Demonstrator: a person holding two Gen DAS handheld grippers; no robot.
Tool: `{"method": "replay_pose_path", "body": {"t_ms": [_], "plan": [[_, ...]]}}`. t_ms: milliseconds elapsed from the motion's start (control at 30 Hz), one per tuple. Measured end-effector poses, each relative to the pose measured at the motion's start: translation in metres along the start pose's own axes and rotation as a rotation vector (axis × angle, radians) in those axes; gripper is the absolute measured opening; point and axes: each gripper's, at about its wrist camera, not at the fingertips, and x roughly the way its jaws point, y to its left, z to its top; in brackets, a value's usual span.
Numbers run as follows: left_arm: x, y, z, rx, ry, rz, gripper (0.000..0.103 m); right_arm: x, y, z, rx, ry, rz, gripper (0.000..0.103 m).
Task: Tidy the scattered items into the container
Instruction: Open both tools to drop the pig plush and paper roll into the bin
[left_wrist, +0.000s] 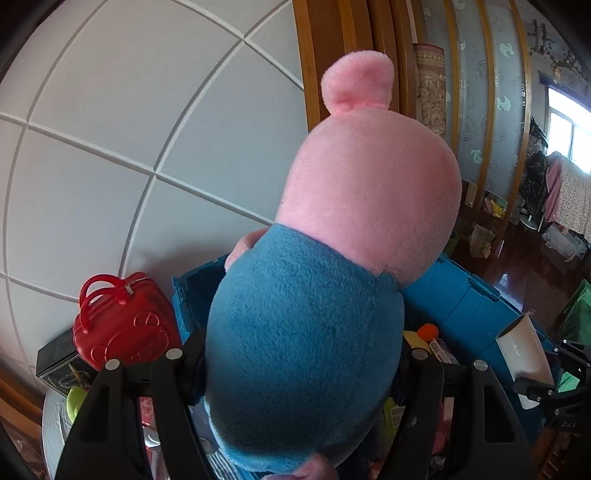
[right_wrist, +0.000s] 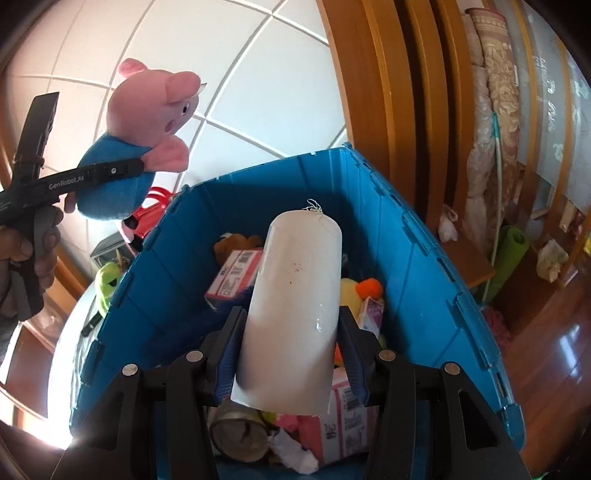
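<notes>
My left gripper (left_wrist: 303, 354) is shut on a plush pig (left_wrist: 332, 266) with a pink head and blue body, held up above the left rim of the blue crate (left_wrist: 476, 310). In the right wrist view the pig (right_wrist: 144, 136) hangs at upper left in the left gripper (right_wrist: 110, 171). My right gripper (right_wrist: 291, 332) is shut on a white cylinder (right_wrist: 295, 306), held over the open blue crate (right_wrist: 424, 258). The same cylinder (left_wrist: 521, 350) shows at the right edge of the left wrist view. The crate holds several items: boxes, plush toys, a tape roll.
A red toy suitcase (left_wrist: 122, 325) sits on a dark box (left_wrist: 55, 365) left of the crate, with a green toy (right_wrist: 107, 280) beside them on a round white table (left_wrist: 55, 417). A white panelled wall stands behind. Wooden door frames and dark wood floor lie to the right.
</notes>
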Motion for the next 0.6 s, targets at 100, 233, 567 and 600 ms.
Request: {"method": "replay_pose_path", "body": {"t_ms": [100, 233, 567, 600], "plan": [[0.014, -0.005, 0.018, 0.008, -0.008, -0.016, 0.07, 0.001, -0.005, -0.001, 0.015, 0.002, -0.009, 0.048], [0.031, -0.01, 0.041, 0.001, -0.017, -0.038, 0.072, 0.003, -0.009, -0.004, 0.024, 0.01, -0.013, 0.048], [0.049, 0.009, 0.055, -0.083, 0.013, -0.046, 0.102, 0.004, 0.004, -0.005, -0.039, -0.02, -0.008, 0.103], [0.048, 0.014, 0.052, -0.091, 0.014, -0.042, 0.102, 0.005, 0.005, -0.005, -0.043, -0.016, -0.001, 0.103]]}}
